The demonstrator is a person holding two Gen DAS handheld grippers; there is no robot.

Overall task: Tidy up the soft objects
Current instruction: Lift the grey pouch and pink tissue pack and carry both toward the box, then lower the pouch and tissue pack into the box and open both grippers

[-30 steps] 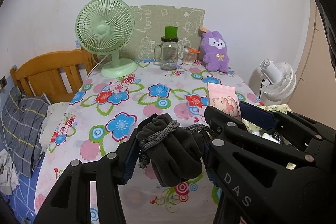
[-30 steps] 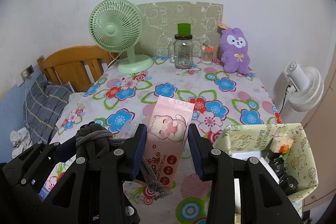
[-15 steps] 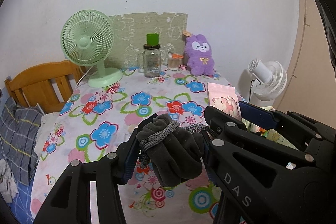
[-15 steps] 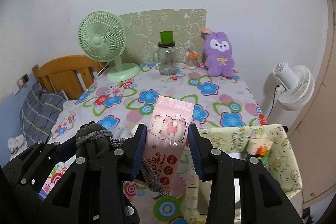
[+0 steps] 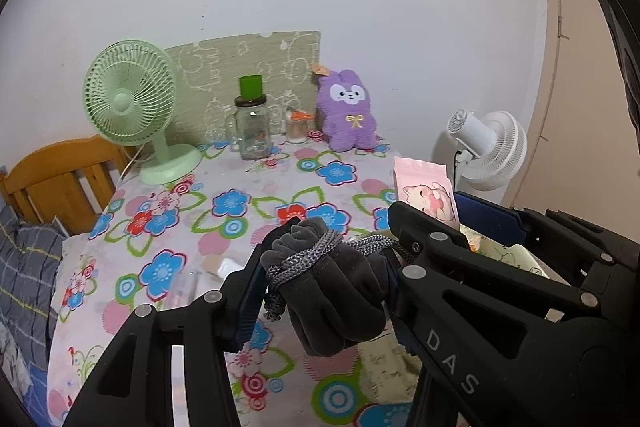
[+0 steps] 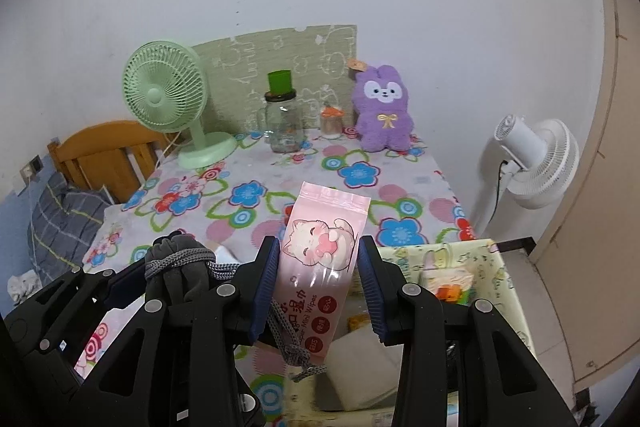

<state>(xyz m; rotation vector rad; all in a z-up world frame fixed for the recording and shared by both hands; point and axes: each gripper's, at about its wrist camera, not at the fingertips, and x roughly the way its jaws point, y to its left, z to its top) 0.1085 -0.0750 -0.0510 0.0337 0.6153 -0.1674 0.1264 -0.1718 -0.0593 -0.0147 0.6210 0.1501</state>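
Grey pouch (image 5: 332,291) in left tongs (image 5: 324,287)

Both wrist cameras look forward over their own fingers, down across the floral table (image 5: 240,203) toward the wall. Side by side, they share the green fan (image 5: 130,103) (image 6: 166,95) and purple plush (image 5: 348,107) (image 6: 382,107).

Dark grey drawstring pouch (image 5: 336,291) with lighter grey braided cord (image 5: 304,259); pale pink wet wipes pack (image 6: 320,267) printed with a white-pink cat and red circles. Tablecloth (image 6: 280,187) white with blue, red and pink flowers and green leaves. Mint green desk fan (image 6: 168,99), purple plush bunny (image 6: 382,115) with yellow bow, pale green storage box (image 6: 508,291) with cartoon drawings, black gripper fingers (image 6: 372,291) with blue pads.
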